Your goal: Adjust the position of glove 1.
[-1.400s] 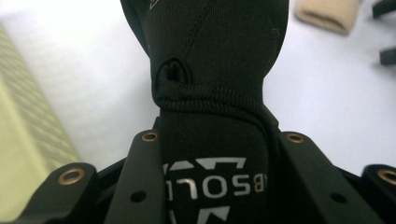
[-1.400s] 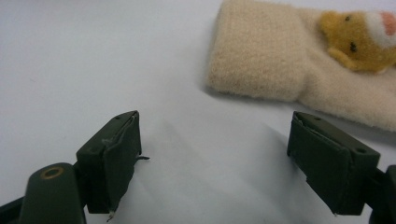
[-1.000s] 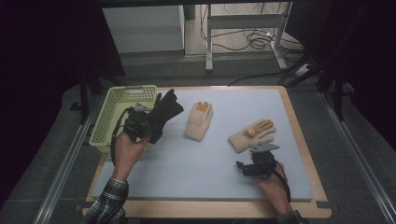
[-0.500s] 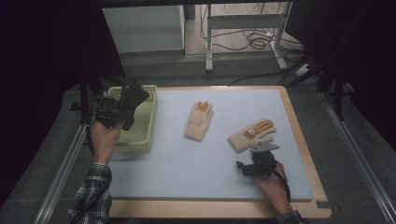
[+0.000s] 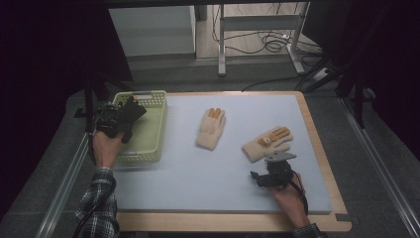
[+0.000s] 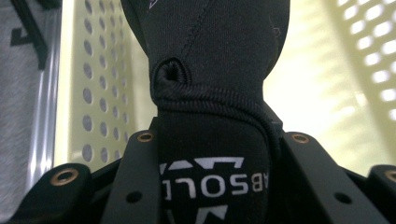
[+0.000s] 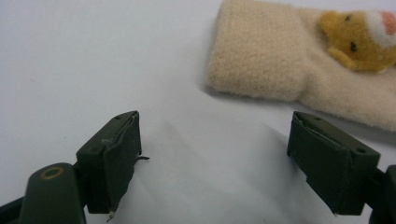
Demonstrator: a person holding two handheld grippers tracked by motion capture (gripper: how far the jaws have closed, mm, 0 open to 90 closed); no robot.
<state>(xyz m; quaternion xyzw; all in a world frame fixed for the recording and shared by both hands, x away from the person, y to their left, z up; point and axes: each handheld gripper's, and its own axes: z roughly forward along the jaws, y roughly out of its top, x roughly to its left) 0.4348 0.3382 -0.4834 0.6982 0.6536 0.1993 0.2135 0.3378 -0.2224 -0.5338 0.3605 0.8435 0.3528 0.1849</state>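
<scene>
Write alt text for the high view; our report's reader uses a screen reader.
The left gripper, shut on a black glove, holds it over a pale green basket. Two cream gloves lie on the blue mat, the right gripper open beside one.

Dark room; cables (image 5: 267, 42) on floor behind a metal stand (image 5: 257, 22)

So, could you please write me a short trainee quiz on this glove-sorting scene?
1. True or false: the left gripper is shut on the black glove over the green basket.
2. How many cream gloves lie on the mat: A one, B two, C three?
3. What lies just ahead of the open right gripper?

Key: 1 true. 2 B: the middle glove and the bear glove. 3 the bear glove's cuff.
</scene>
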